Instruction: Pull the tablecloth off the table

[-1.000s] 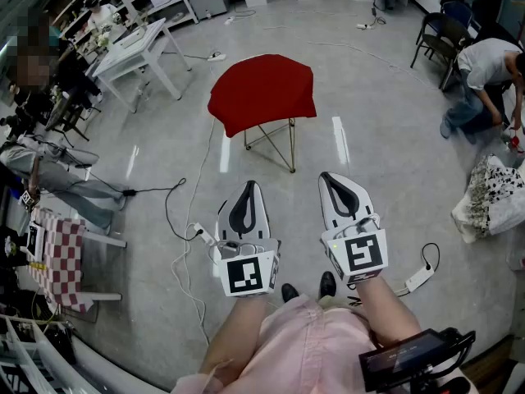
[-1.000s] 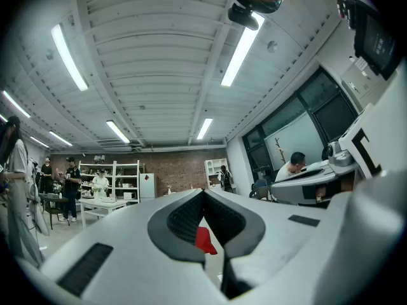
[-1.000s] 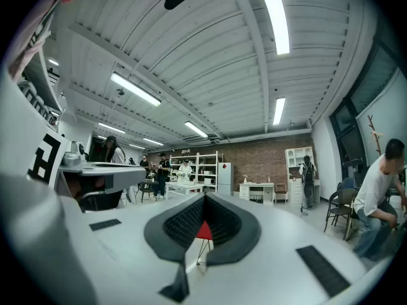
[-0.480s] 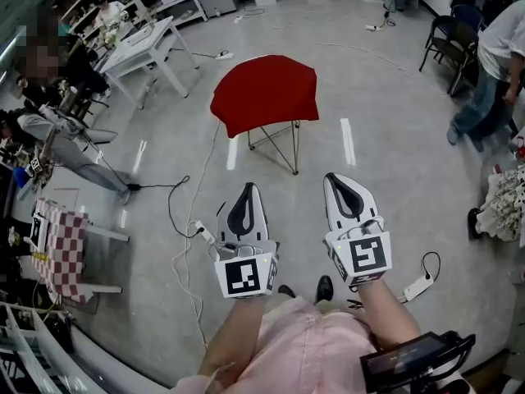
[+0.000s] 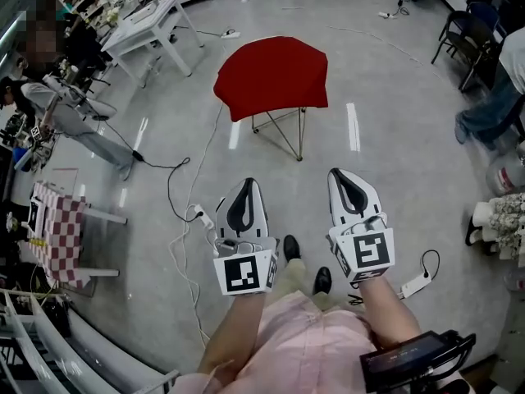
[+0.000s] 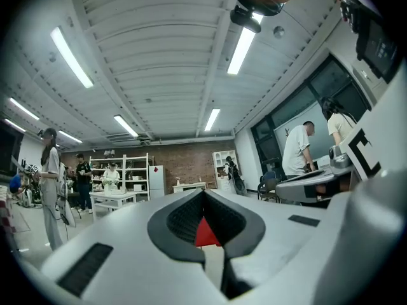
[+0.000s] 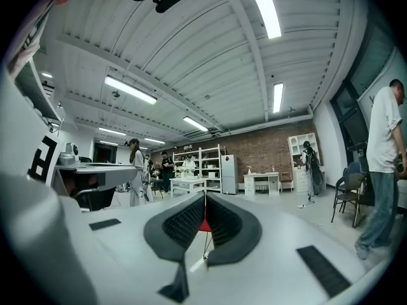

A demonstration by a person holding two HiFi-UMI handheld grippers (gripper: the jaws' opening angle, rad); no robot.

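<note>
Shift: a step has been taken toward the table (image 5: 301, 138).
Claws: left gripper (image 5: 245, 185) and right gripper (image 5: 343, 175) are clenched, empty.
Cloth: red tablecloth (image 5: 273, 72) is draped over that table, well ahead.
Advice: jaws should be opened before the near hem is reached.

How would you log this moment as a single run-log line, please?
stage: pull not begun | left gripper: shut, empty | right gripper: shut, empty | red tablecloth: draped over table, untouched, ahead of both grippers
</note>
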